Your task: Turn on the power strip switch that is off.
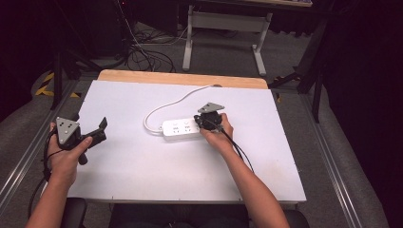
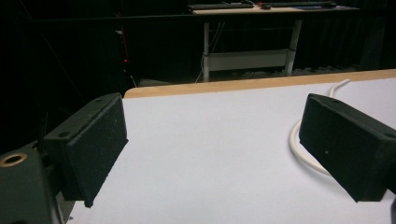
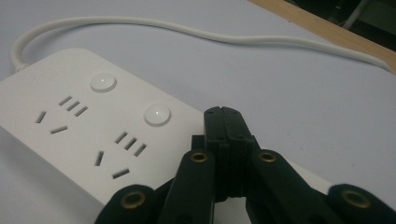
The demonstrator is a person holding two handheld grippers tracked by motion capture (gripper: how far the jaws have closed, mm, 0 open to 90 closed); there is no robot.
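With jaws closed, right gripper (image 1: pixel 205 124) tops power strip (image 1: pixel 180 128).

White-topped table (image 1: pixel 142 161) with a wooden far edge, standing on grey carpet floor (image 1: pixel 218 52). Beyond it, a white-framed desk (image 1: pixel 228 21); black cables (image 1: pixel 142 57) tangled on the floor to its left. Surroundings dark, black drapes (image 1: pixel 366 71) at right. Yellow-black hazard tape (image 1: pixel 45 85) at left.

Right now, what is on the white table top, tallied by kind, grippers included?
White power strip, with its cable: 1
Round switch buttons on the strip: 2
Hand-held grippers, left gripper open, right gripper shut over the strip: 2
Total: 5
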